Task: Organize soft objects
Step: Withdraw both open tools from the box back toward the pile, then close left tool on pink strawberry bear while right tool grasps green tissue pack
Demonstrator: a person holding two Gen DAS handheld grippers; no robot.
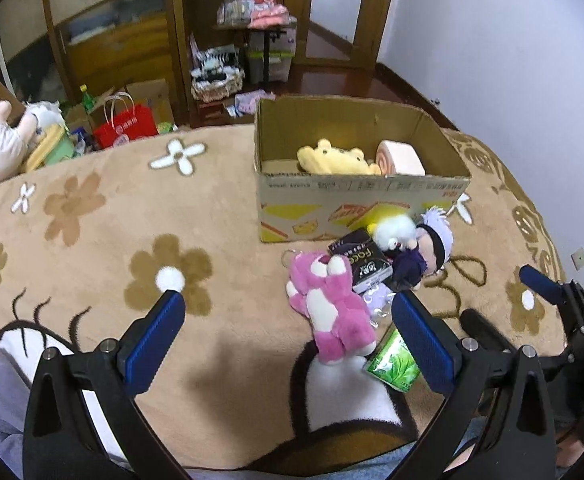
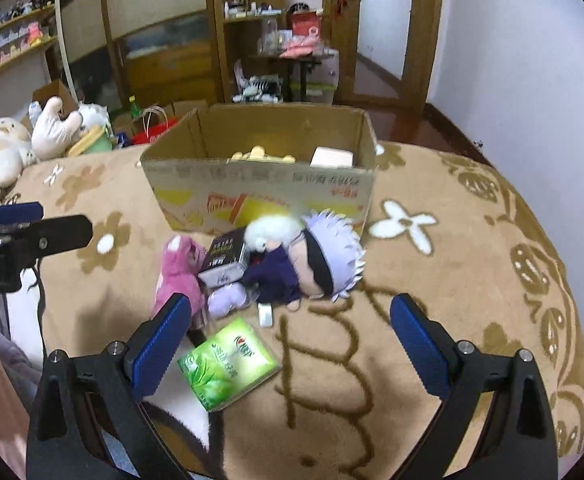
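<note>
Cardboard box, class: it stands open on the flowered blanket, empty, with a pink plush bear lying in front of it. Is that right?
Not quite. The cardboard box is not empty: the left wrist view shows a yellow plush and a pink roll-shaped plush inside. The pink plush bear does lie in front.

Home bedroom: blanket (image 1: 92, 216), wooden shelves (image 1: 212, 20)

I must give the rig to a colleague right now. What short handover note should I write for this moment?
Left tool: open, holds nothing, above the blanket.
Right tool: open, holds nothing.
Cardboard box: already holds a yellow plush and a pink roll-shaped plush.
Still outside, before the box: pink bear, white-haired doll, small lilac plush.
Mixed among them: a dark packet and a green packet; they look not soft.
Left to do: put the three plush toys into the box.
</note>
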